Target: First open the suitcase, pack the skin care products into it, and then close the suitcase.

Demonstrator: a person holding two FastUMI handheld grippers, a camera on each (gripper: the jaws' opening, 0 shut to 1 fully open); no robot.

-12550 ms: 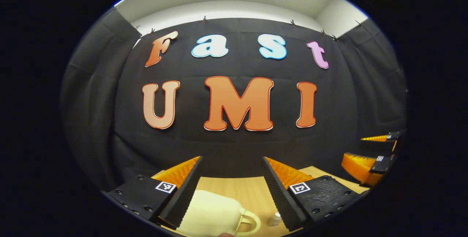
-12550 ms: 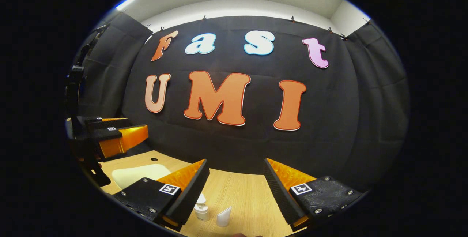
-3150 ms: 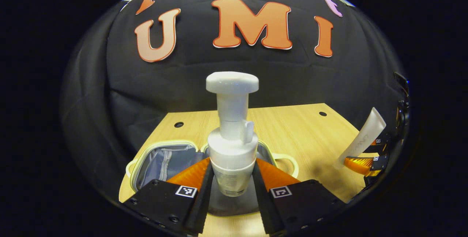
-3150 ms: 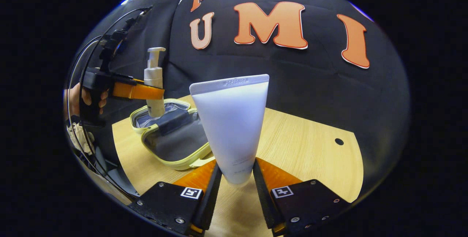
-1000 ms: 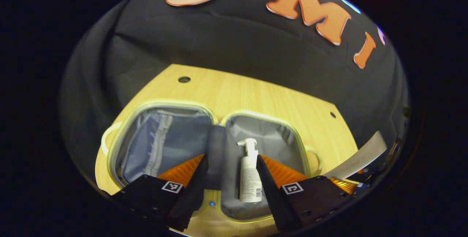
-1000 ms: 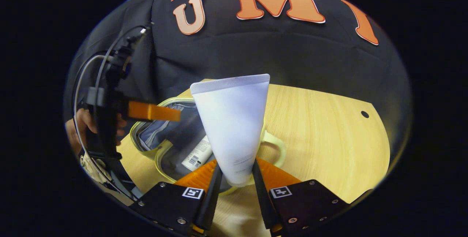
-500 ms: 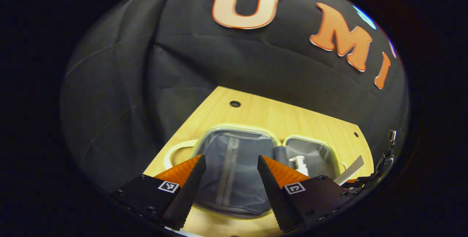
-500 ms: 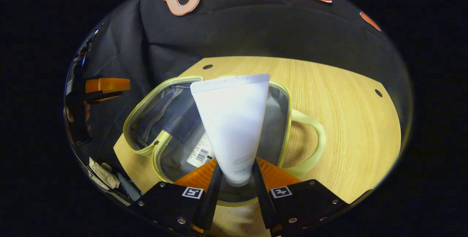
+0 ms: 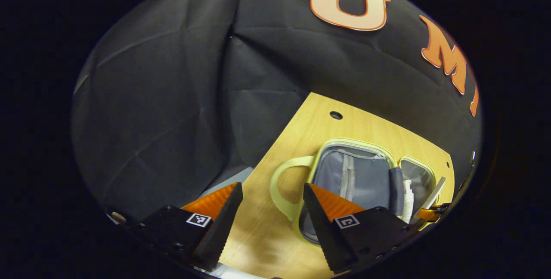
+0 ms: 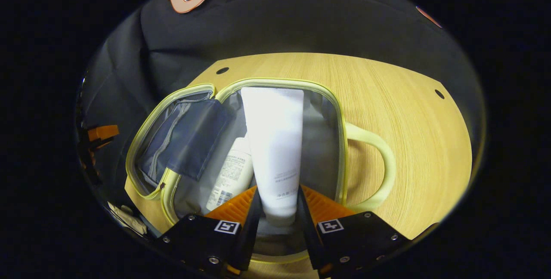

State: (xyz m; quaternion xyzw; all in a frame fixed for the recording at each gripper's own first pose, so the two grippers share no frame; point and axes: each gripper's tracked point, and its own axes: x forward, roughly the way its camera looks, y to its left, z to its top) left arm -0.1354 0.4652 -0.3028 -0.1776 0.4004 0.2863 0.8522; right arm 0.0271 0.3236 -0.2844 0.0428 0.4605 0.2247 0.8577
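Lowered since half a second ago, the white squeeze tube [image 10: 272,141] now lies into the open pale-yellow, grey-lined suitcase [image 10: 340,111] beside the white pump bottle [image 10: 230,173], right gripper [image 10: 275,208] still clamping it. Left gripper [image 9: 272,210], parted and empty, has swung aside. Release and closing remain.

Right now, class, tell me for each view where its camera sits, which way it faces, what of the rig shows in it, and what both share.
Left gripper view: rides the left tongs, open, looking down at the table's left edge and the suitcase handle.
Right gripper view: rides the right tongs, gripping the white tube over the open suitcase.
Shared: suitcase, pump bottle, tube.
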